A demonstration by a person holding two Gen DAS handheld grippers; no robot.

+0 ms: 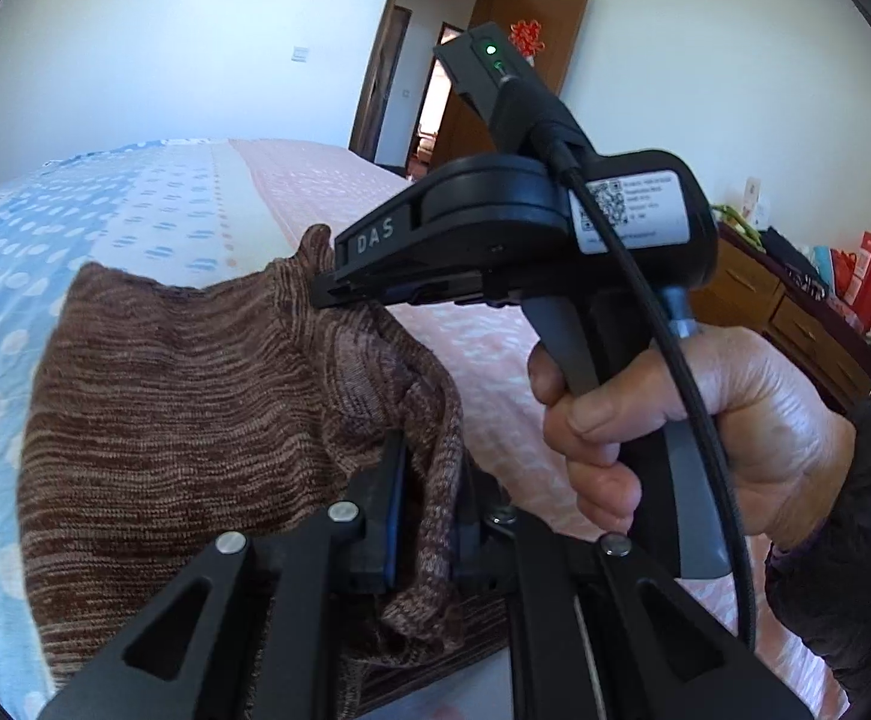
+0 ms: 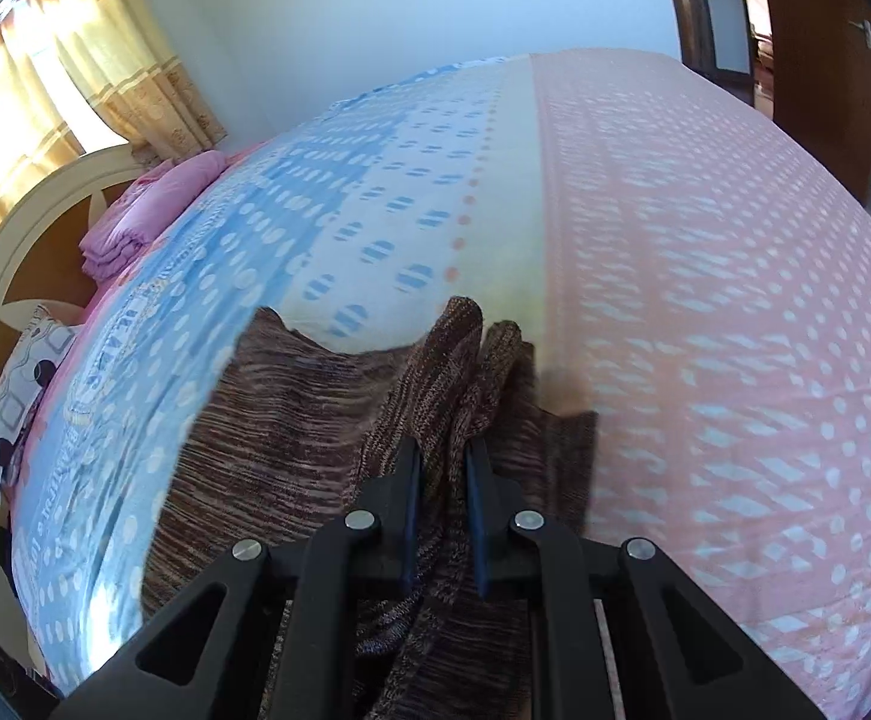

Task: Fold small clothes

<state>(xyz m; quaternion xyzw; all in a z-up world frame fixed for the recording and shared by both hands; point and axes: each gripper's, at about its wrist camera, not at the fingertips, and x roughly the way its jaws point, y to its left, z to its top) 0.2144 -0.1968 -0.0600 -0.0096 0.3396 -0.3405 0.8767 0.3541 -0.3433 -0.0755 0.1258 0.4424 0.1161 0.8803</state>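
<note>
Brown knit (image 1: 183,396) hanging lifted above the bed (image 1: 153,210), sheet dotted blue and pink. Left gripper (image 1: 429,510) pinching a bunched edge of it. Right gripper (image 2: 442,516) clamping another fold, its hand (image 1: 705,438) squeezing the handle

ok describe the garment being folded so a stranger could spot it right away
Start at the big bed with the blue and pink dotted sheet. Near its close edge, both hand-held grippers pinch a brown knit garment. Its streaky brown ribbing sets it apart from the folded pink bedding by the headboard.
</note>
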